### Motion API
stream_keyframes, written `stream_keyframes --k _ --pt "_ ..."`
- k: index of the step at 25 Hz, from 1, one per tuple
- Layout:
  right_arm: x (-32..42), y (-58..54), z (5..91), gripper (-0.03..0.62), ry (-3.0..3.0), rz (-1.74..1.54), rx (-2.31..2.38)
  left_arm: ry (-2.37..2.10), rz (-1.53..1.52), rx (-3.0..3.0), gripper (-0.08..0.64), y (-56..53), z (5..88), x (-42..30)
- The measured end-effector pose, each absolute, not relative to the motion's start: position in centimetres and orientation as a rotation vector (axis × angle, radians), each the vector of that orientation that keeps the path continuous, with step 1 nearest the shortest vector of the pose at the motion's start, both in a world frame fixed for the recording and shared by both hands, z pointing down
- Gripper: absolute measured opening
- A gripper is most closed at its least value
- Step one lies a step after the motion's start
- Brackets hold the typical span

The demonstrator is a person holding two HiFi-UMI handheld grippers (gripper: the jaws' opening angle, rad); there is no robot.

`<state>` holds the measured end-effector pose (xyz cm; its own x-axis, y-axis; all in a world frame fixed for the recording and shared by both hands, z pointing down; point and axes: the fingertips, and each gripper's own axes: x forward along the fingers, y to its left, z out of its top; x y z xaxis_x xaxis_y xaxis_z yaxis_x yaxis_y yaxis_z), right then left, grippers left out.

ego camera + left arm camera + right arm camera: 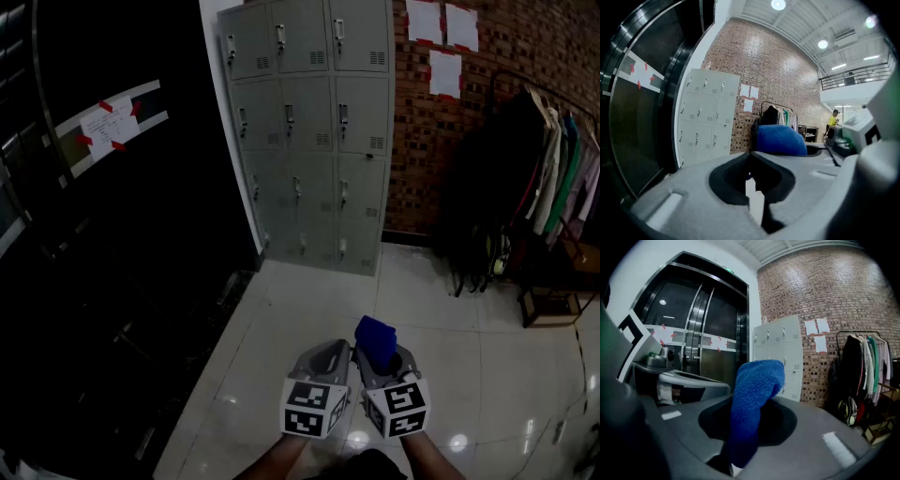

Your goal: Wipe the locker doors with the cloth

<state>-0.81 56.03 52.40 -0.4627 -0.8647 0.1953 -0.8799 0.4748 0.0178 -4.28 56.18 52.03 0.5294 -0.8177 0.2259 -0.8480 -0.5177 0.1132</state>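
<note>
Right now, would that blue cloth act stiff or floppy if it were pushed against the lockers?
Probably floppy: the cloth bends over above the right tongs rather than standing straight. Its fuzzy, looped weave suggests that it is light and grippy, so it is unlikely to slip out. Pressed on the lockers, it would likely flatten and bunch.

Head view looks steeply down from above; both gripper views face forward past their jaws, sharing distant lockers (309,131).
</note>
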Motion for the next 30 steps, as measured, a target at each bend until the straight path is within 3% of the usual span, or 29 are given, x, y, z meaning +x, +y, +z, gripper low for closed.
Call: stream_keyframes --k 11,30 --pt "-1.8 41.5 47.9 0.086 -2.589 0.045 1.517 -1.485 0.186 2.596 0.003 42.0 47.5 -4.2" --pt "9.0 13.5 38.5 0.086 -2.684 -0.116 1.550 -1.579 0.223 2.659 0.003 13.4 40.0 5.9"
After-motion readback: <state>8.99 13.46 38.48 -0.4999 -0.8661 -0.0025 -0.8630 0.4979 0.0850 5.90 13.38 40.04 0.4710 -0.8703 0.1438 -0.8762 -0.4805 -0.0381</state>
